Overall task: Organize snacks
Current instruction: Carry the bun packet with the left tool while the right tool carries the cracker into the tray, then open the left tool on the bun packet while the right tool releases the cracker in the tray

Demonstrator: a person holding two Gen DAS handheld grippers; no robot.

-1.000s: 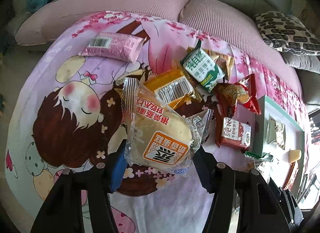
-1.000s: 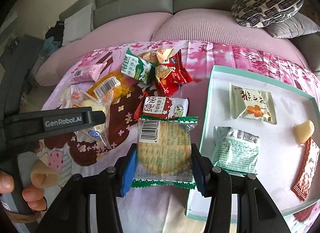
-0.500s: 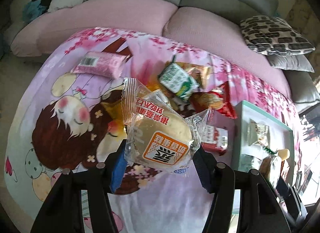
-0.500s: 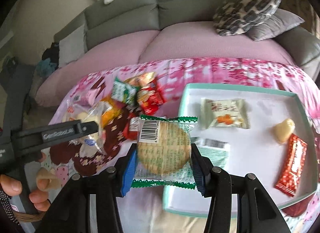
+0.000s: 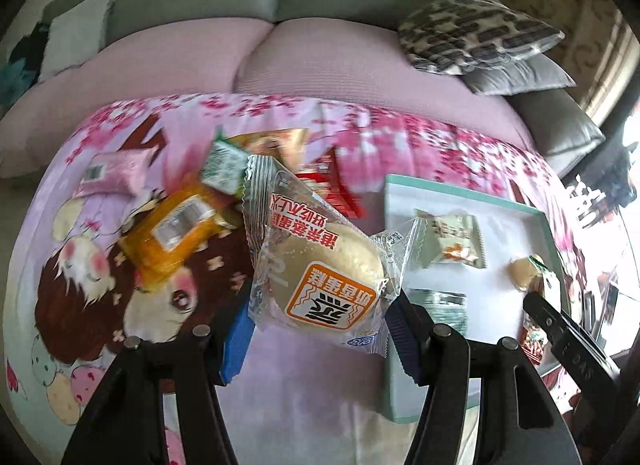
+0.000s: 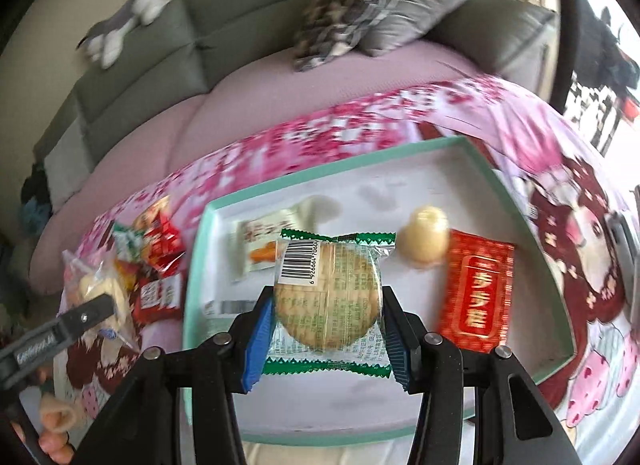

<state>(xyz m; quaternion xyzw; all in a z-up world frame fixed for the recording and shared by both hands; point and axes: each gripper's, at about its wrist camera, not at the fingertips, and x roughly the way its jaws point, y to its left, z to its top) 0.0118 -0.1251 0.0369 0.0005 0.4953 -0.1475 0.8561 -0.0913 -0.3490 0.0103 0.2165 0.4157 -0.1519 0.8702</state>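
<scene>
My left gripper (image 5: 320,317) is shut on a clear-wrapped bun (image 5: 320,277) and holds it above the cloth, left of the teal-rimmed tray (image 5: 516,205). My right gripper (image 6: 326,329) is shut on a round cracker pack (image 6: 328,297) with green zigzag ends, held over the tray (image 6: 328,181). In the tray lie a pale green packet (image 6: 260,241), a yellow jelly cup (image 6: 424,241) and a red packet (image 6: 476,293). Loose snacks lie on the cloth: an orange pack (image 5: 176,233), a green carton (image 5: 224,165), a pink pack (image 5: 116,173) and red packs (image 5: 336,181).
A pink cartoon cloth (image 5: 100,265) covers the table. A grey sofa with pink seat cover (image 5: 320,61) and patterned cushions (image 5: 476,33) stands behind. The left gripper body (image 6: 52,337) shows at the left of the right wrist view, with fingers of a hand below it.
Both grippers have moved right with their snacks. The right gripper now hangs over the middle of the tray; the left gripper has come nearer the tray's left edge.
</scene>
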